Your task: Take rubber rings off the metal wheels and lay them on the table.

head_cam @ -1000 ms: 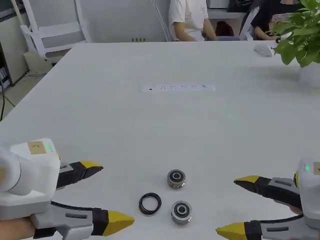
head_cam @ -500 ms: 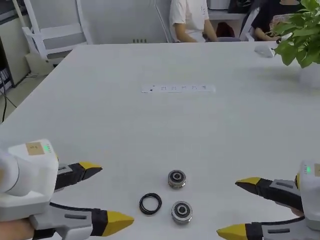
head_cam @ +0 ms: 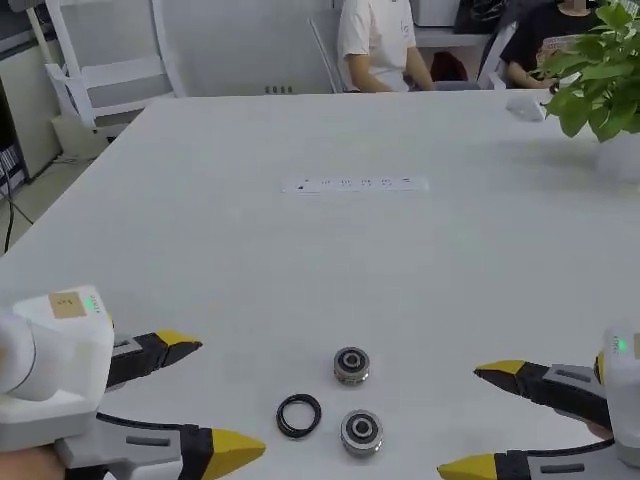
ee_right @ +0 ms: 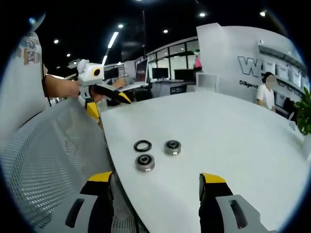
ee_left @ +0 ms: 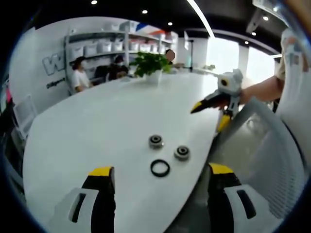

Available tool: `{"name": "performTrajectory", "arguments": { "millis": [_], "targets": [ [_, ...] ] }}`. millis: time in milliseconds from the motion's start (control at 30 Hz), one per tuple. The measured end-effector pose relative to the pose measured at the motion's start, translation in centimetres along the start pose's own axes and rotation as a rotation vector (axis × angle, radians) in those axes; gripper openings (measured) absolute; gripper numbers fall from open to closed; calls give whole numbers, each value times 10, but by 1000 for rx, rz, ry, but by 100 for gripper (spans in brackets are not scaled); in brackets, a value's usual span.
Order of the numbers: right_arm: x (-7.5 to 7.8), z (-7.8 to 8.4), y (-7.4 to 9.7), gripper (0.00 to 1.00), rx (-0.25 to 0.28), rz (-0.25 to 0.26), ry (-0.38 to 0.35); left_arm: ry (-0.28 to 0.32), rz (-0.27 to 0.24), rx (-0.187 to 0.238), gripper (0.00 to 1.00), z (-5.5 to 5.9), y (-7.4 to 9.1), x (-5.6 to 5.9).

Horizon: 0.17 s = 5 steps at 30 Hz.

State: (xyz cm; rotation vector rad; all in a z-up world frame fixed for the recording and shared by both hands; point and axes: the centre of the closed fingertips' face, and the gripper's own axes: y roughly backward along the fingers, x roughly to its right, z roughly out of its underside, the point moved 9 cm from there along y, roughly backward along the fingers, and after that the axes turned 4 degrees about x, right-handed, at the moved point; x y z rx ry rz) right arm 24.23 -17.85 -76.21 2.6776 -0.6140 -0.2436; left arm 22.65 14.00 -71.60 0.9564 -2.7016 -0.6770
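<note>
Low at the near left edge of the white surface (head_cam: 300, 270), the left gripper (head_cam: 218, 396), jaws wide apart and clamped on nothing. At the near right, the right gripper (head_cam: 466, 420), jaws likewise spread and empty.

Between the two, close to the front edge, one black rubber ring (head_cam: 299, 415) lying flat and loose, just left of the nearer metal wheel (head_cam: 361, 430) without touching it. A little farther back, the second metal wheel (head_cam: 351, 364), apart from both. Cannot tell whether either wheel wears a ring.

Farther along the surface, a white power strip (head_cam: 355, 184). At the far right corner, a green potted plant (head_cam: 600, 75). Beyond the far edge, a seated person (head_cam: 375, 45) in a white top and a white chair (head_cam: 100, 70).
</note>
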Motion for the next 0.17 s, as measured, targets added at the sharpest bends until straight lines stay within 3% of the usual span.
{"name": "performTrajectory", "arguments": {
  "millis": [167],
  "targets": [
    [0, 0, 2, 70, 3, -5, -2, 0, -3, -5, 78, 0, 0, 1]
  ]
}}
